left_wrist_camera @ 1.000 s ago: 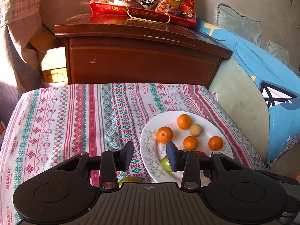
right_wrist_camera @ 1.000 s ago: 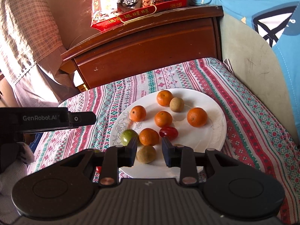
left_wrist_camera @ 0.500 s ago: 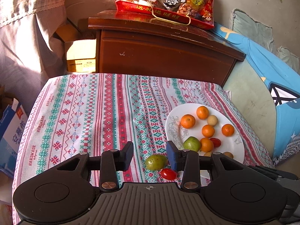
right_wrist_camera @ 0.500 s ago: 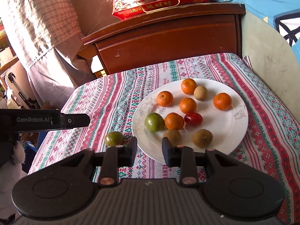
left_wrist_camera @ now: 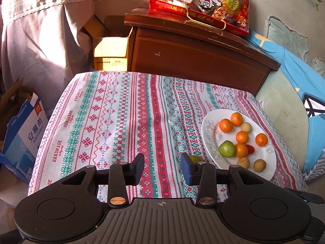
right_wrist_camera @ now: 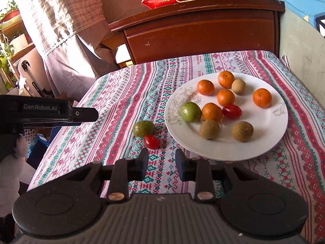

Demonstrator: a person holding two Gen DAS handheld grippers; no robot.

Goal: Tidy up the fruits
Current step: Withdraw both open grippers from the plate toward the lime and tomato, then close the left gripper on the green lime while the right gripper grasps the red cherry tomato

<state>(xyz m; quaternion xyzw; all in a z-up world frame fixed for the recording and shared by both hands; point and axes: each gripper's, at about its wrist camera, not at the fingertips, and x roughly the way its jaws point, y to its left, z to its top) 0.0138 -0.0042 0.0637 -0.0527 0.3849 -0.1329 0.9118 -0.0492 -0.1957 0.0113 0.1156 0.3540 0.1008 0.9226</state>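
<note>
Both views have drawn back from the plate since the earlier frames, so more of the patterned tablecloth now shows.

Left wrist view. The left gripper [left_wrist_camera: 162, 167] hangs over the striped, embroidered cloth of the table [left_wrist_camera: 113, 122], its jaws parted with only cloth between them. The round white china plate [left_wrist_camera: 270, 162] lies at the right, carrying small orange tangerines [left_wrist_camera: 225, 125], a smooth green fruit [left_wrist_camera: 227, 148], a red cherry tomato [left_wrist_camera: 250, 149] and dull brown round fruits [left_wrist_camera: 259, 165]. A second, mottled green fruit [left_wrist_camera: 195, 159] lies on the cloth, half hidden behind the right finger.

Right wrist view. The right gripper [right_wrist_camera: 161, 163] is likewise parted and holds nothing. Just beyond its left finger a loose red cherry tomato [right_wrist_camera: 151, 141] touches the mottled green fruit [right_wrist_camera: 143, 128], both on the cloth just left of the plate [right_wrist_camera: 223, 152]. The other gripper juts in from the left edge.

Step in hand, as judged: gathering the strays onto the plate. The next move calls for centring open jaws over the tomato or the green fruit, descending, and closing gently, since the tomato could roll or be crushed.
</note>
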